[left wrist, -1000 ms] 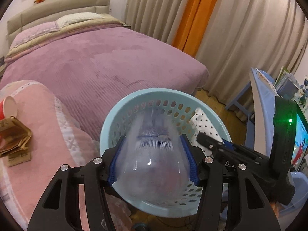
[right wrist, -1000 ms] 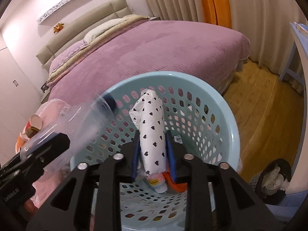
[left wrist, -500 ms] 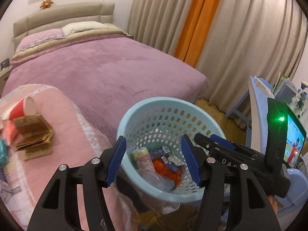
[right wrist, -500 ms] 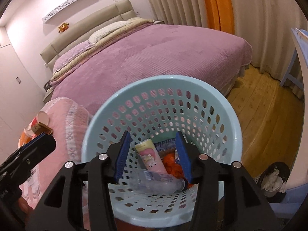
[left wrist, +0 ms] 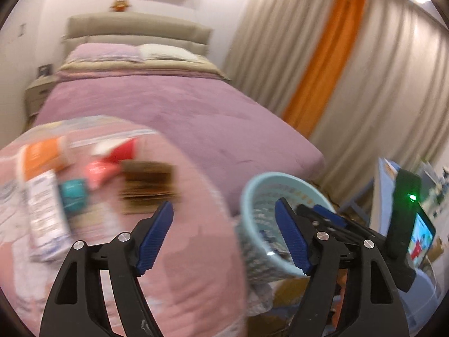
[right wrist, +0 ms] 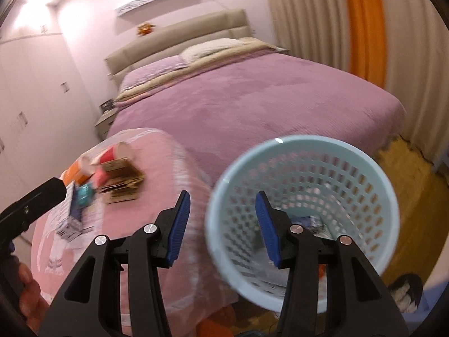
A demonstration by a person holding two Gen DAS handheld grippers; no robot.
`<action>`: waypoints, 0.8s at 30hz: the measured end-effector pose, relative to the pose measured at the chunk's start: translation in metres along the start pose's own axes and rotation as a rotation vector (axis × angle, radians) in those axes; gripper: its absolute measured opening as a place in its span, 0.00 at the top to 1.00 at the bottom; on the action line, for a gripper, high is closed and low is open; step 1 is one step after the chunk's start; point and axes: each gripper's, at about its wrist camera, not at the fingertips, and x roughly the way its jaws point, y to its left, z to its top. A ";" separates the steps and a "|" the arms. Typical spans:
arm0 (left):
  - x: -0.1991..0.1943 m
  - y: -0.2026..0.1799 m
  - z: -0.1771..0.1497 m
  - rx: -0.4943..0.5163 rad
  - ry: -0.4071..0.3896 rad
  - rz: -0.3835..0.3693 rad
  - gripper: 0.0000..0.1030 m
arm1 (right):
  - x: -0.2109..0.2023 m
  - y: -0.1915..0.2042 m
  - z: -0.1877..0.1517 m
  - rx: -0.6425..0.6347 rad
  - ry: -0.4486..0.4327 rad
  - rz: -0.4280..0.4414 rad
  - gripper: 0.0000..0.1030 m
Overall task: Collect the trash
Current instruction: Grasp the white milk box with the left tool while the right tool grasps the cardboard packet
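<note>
A light blue perforated basket (right wrist: 373,185) stands beside a pink-covered table (right wrist: 157,168); it also shows in the left wrist view (left wrist: 252,196). Trash lies in its bottom (right wrist: 311,221). On the table lie a brown paper stack (left wrist: 148,179), a red cup (left wrist: 123,151), a teal item (left wrist: 73,193), an orange-and-white box (left wrist: 39,163) and a printed packet (left wrist: 45,216). My left gripper (left wrist: 224,236) is open and empty over the table's edge. My right gripper (right wrist: 221,224) is open and empty, between table and basket. Both views are motion-blurred.
A large bed with a purple cover (left wrist: 168,106) lies behind the table. Curtains with an orange strip (left wrist: 322,64) hang on the right. A blue desk with a lit screen (left wrist: 421,241) stands at the right. A wooden floor (right wrist: 421,196) lies past the basket.
Both grippers have let their items drop into the basket: the clear bottle from the left, the heart-print packet from the right. Both have opened and swung left towards the table.
</note>
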 end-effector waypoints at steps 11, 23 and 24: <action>-0.021 0.123 -0.005 -0.123 0.027 0.385 0.22 | 0.025 0.097 0.022 -0.201 -0.036 0.116 0.56; 0.006 0.164 -0.015 -0.206 0.078 0.396 0.21 | 0.091 0.145 0.036 -0.313 0.052 0.135 0.56; 0.008 0.166 -0.017 -0.211 0.077 0.393 0.21 | 0.096 0.148 0.036 -0.322 0.058 0.134 0.56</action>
